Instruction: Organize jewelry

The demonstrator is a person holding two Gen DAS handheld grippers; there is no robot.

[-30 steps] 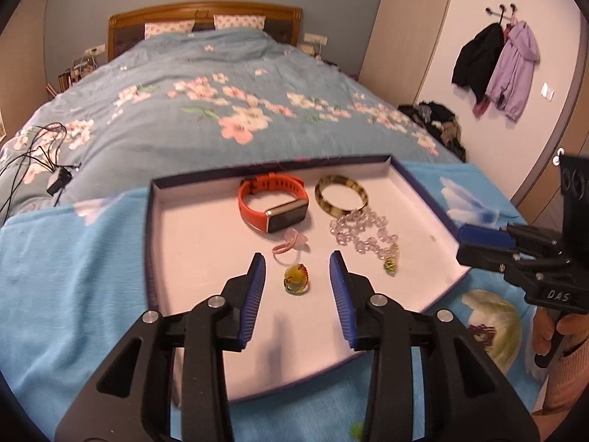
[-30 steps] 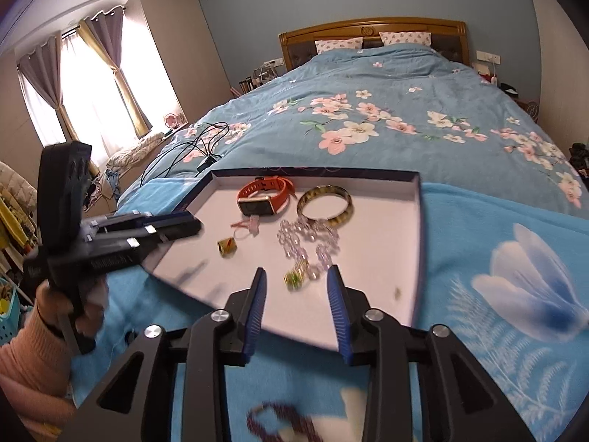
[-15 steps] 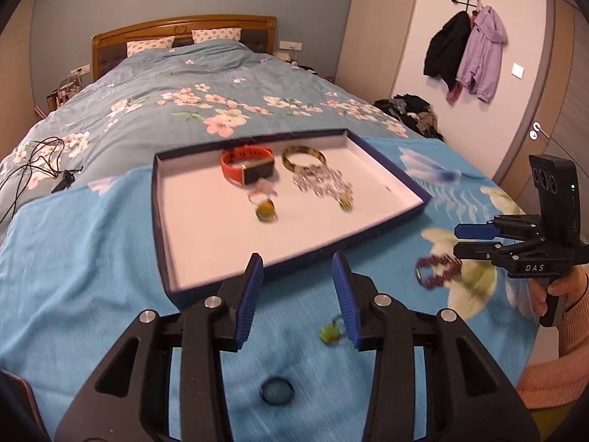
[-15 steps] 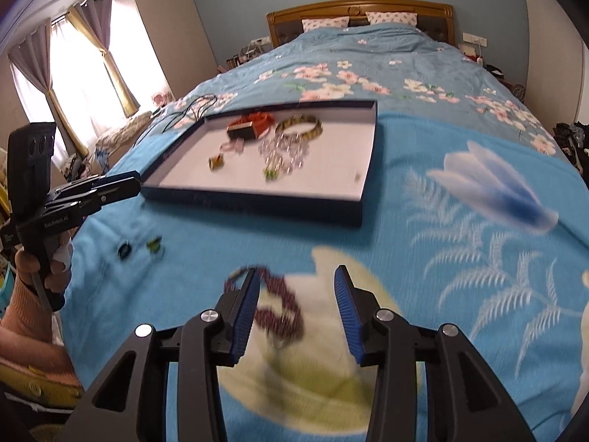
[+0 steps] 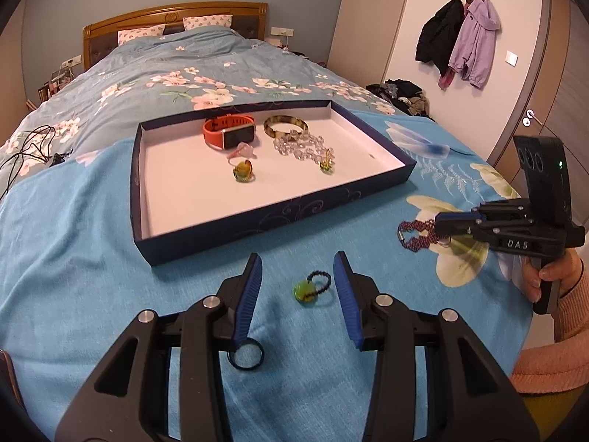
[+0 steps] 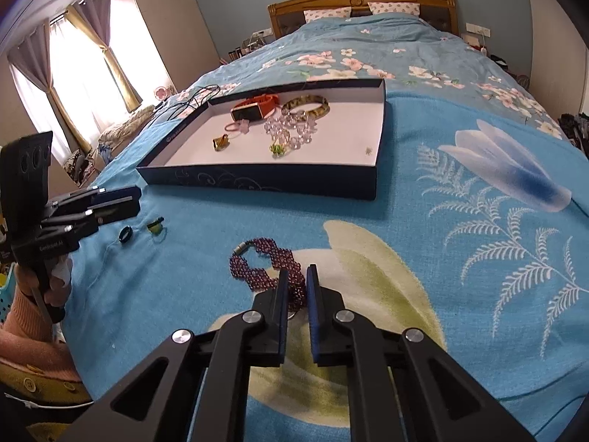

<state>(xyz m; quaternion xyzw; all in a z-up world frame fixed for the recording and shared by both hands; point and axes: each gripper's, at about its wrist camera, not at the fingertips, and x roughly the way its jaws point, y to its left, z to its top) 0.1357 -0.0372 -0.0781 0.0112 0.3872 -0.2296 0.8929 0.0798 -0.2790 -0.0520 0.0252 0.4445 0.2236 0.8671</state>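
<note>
R gripper (image 6: pixel 296 287) has just closed its jaws, pads pinching one end of the purple beaded bracelet (image 6: pixel 257 269), rest of it lying on the blue blanket (image 6: pixel 423 258) in front of the navy tray (image 6: pixel 279 183). L gripper (image 5: pixel 297 285) jaws partly open w/ nothing gripped, green-stone ring (image 5: pixel 307 290) lying between the tips on the blanket, black ring (image 5: pixel 246 357) by the L finger. In tray: orange watch (image 5: pixel 230 134), bangle (image 5: pixel 285 127), clear bead necklace (image 5: pixel 303 147), 2 small rings.

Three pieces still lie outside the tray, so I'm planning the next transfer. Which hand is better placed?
Right: the right gripper has just closed on the purple beaded bracelet; the left gripper only straddles the green ring, open.
</note>
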